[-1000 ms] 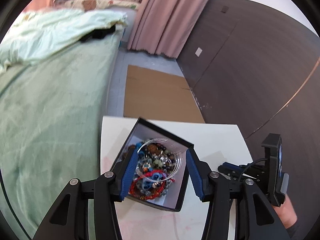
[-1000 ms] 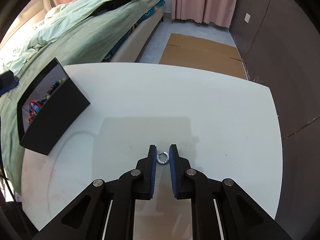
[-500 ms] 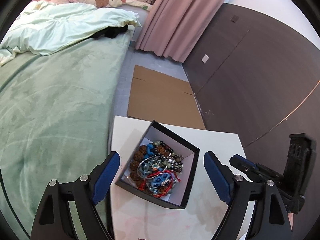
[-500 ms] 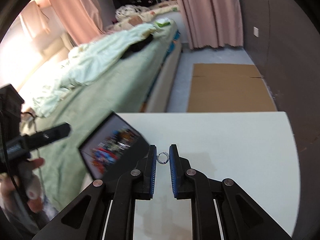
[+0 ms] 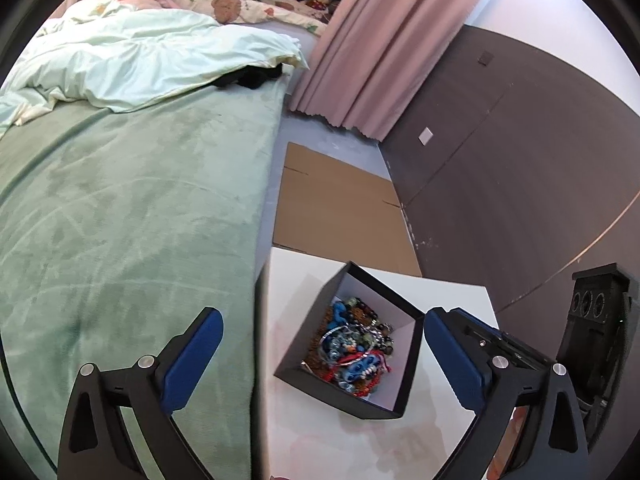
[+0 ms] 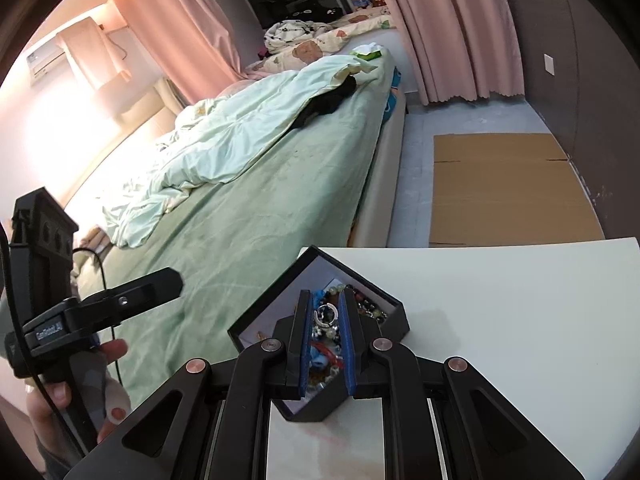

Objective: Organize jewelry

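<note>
Carrying the ring [image 6: 325, 314] over the box [image 6: 394, 309] of beaded jewelry.
A second ago it sat on the table [image 6: 520, 312]; now the right gripper [image 6: 325, 316] pinches it above the beads, ready to drop, while the left gripper [image 5: 320, 344] has let go, jaws wide around the box.

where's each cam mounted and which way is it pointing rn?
Left wrist: on the left gripper, looking forward and down at the open black box of jewelry on the white table, bed beyond; its wide-open blue pads show, and part of the right gripper's body at right.
Right wrist: on the right gripper, above the box, a small ring between its pads; the person's left hand and gripper at left.
Shared: box, table, bed, cardboard, curtain.
</note>
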